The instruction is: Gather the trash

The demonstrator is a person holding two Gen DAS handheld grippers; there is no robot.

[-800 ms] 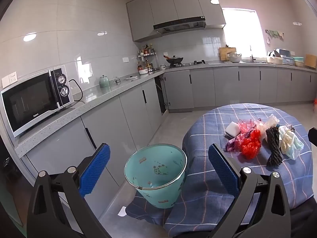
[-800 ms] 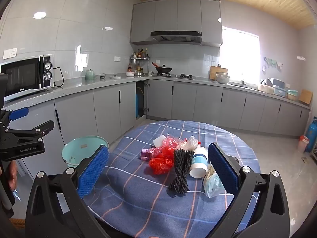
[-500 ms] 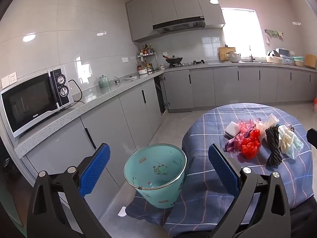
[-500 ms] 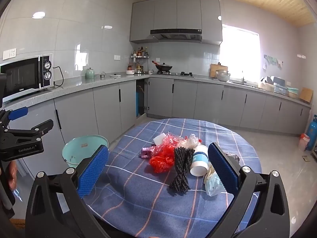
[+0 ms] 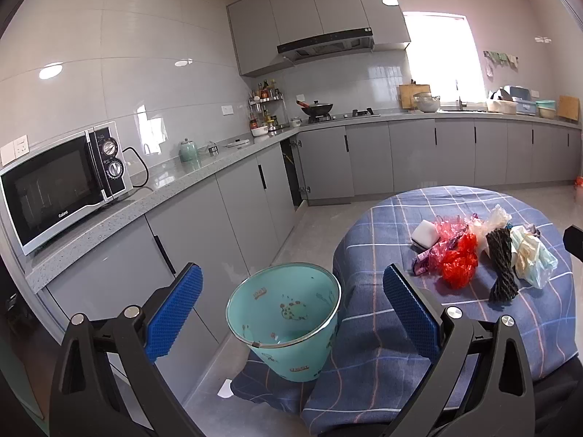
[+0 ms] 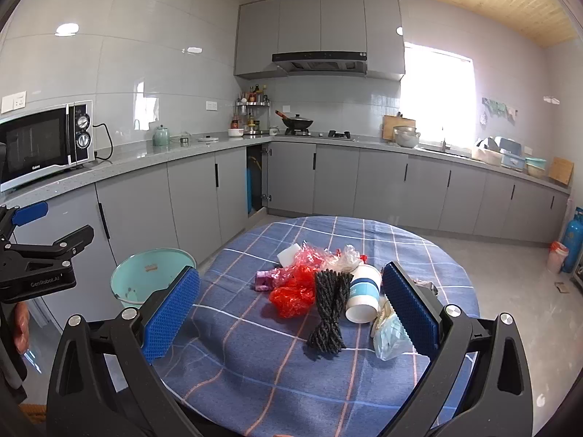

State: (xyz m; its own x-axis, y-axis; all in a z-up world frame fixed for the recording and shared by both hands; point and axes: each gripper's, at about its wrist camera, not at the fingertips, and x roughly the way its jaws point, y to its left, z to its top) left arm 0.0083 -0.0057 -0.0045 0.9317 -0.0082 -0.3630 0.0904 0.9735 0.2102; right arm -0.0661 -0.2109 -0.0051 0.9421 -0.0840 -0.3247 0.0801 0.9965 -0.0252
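A pile of trash lies on the round table with a blue checked cloth (image 6: 255, 357): a red plastic bag (image 6: 291, 296), a black rope bundle (image 6: 329, 304), a white paper cup (image 6: 360, 295), a white block (image 6: 289, 255), a purple wrapper (image 6: 263, 280) and a pale blue bag (image 6: 390, 335). A teal bin (image 5: 286, 318) stands on the floor left of the table, also in the right wrist view (image 6: 145, 276). My left gripper (image 5: 291, 309) is open above the bin. My right gripper (image 6: 291, 309) is open and empty, short of the pile.
Grey kitchen cabinets (image 5: 233, 211) run along the left and back walls, close behind the bin. A microwave (image 5: 62, 185) sits on the counter. A blue gas cylinder (image 6: 572, 240) stands on the floor at the far right.
Both grippers stay open. The right view has drifted slightly closer to the pile; the left view is nearly unchanged.
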